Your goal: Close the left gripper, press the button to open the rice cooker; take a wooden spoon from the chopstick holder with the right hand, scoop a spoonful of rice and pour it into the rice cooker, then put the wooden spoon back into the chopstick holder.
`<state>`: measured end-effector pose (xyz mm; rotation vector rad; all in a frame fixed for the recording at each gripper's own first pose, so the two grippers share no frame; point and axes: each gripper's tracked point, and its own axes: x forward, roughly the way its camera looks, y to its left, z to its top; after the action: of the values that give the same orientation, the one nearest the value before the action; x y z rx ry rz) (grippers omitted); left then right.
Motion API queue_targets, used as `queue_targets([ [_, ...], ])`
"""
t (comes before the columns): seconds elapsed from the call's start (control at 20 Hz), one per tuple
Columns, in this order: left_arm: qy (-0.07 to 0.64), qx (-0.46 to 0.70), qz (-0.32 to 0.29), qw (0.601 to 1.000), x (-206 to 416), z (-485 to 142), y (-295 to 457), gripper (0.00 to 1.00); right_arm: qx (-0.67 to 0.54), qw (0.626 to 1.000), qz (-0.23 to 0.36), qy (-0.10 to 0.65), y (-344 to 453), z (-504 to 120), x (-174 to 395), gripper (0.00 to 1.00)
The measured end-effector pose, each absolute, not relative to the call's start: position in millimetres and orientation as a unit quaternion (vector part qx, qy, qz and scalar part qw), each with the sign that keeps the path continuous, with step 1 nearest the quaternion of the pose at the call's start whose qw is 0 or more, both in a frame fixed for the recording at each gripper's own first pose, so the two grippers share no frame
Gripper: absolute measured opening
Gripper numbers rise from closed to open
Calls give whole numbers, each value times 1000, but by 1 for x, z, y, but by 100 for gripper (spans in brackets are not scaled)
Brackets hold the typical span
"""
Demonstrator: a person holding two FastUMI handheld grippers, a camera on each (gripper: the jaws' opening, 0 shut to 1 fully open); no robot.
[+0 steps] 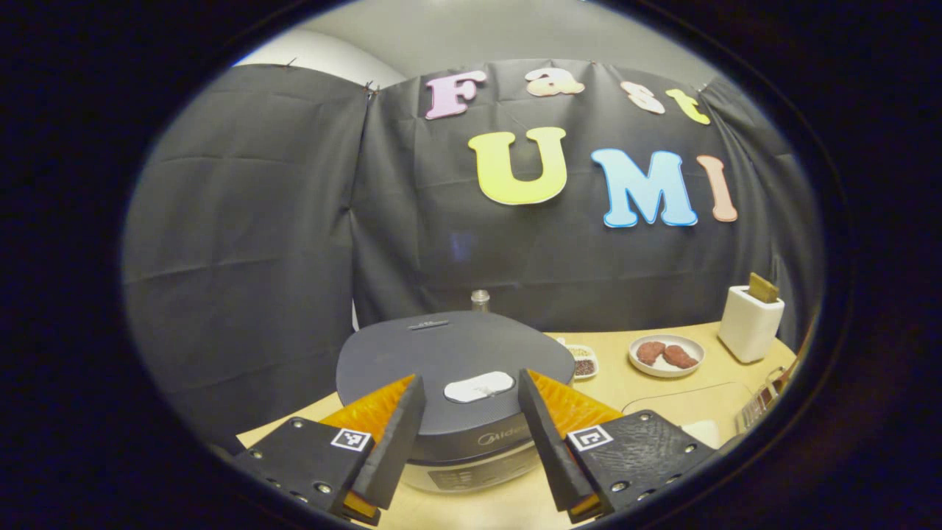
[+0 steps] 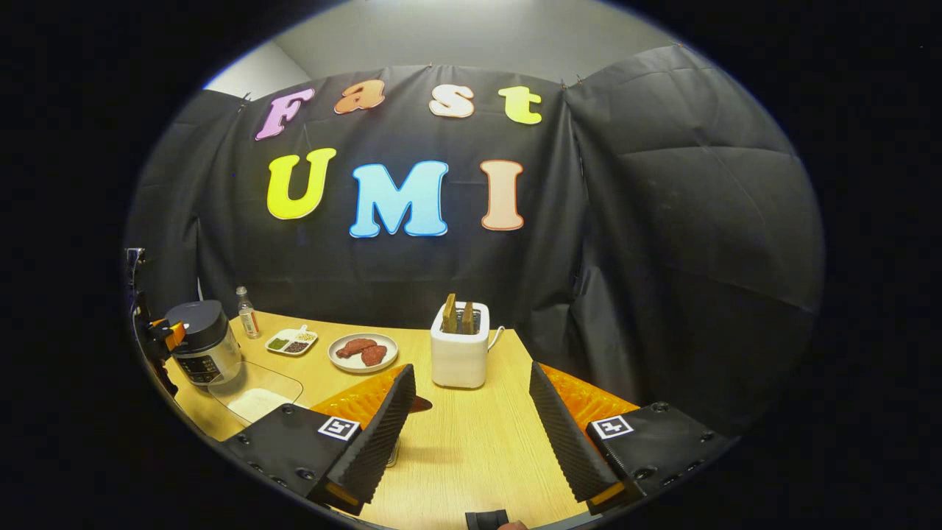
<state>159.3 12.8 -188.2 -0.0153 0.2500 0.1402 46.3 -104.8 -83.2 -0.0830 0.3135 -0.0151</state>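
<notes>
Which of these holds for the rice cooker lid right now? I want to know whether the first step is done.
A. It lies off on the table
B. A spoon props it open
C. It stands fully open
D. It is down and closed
D: in the left gripper view the rice cooker has its flat lid down, with the open left gripper poised either side of the button.
</notes>
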Motion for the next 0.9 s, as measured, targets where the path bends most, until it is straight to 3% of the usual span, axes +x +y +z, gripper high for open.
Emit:
queue_targets([
  [0.05,123,-24,65,990,157,-180,9,80,-39,988,-2,151,-103,-79,46,99],
  [0.15,113,-36,64,991,144,-158,-1,80,-32,990,14,139,-95,-73,42,94],
  [0.3,88,-18,55,994,117,-118,-21,80,-23,991,44,121,-80,-69,35,98],
  [0.35,77,-14,51,996,107,-102,-30,80,-22,992,54,114,-75,-67,32,94],
  [0.45,57,-10,35,998,82,-76,-54,81,-25,992,68,104,-67,-63,24,98],
  [0.6,28,-8,7,1000,54,-43,-79,81,-16,993,77,88,-56,-51,12,94],
  [0.9,-6,-8,-42,999,3,4,-97,80,4,995,77,68,-33,-29,-17,98],
])
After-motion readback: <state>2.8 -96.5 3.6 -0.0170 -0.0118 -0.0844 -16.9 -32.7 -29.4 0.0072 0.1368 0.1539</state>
